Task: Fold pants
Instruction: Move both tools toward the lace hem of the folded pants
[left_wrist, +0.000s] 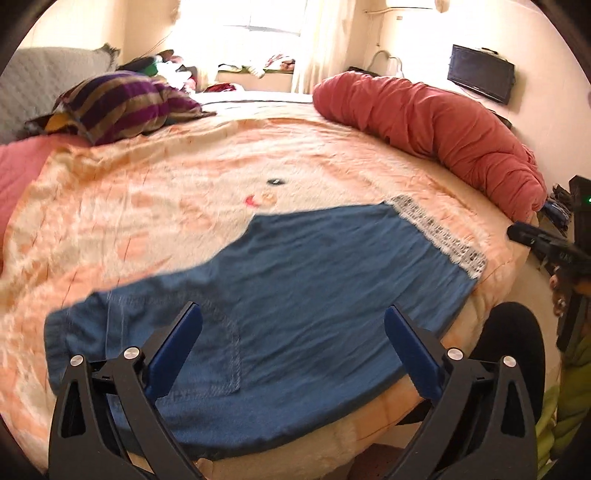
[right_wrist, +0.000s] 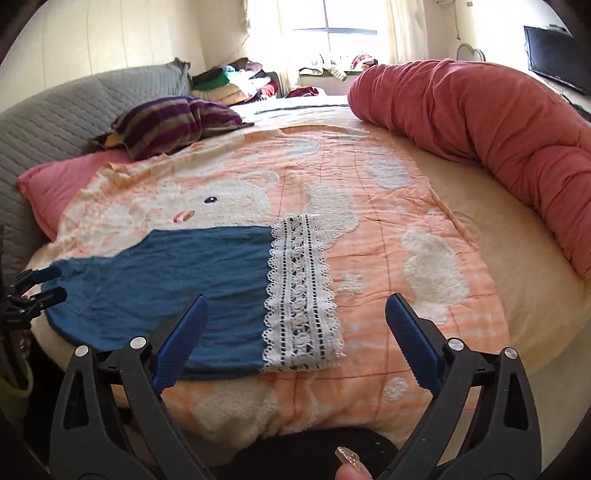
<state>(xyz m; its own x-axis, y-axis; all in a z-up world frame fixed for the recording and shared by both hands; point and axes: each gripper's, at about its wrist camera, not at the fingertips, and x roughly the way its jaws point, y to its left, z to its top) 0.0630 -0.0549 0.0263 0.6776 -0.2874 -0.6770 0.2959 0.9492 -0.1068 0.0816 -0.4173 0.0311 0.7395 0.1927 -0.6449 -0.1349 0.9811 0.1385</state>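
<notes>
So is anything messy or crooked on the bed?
Nothing on the bed is spilled or torn. The blue pants with a white lace cuff lie flat but slanted across the peach bear blanket, and the striped purple pillow looks crumpled.

From my right wrist camera, the pants lie flat on the blanket at lower left of the frame, their lace hem toward centre. A striped pillow sits upper left, and a rolled duvet runs down the right edge.
</notes>
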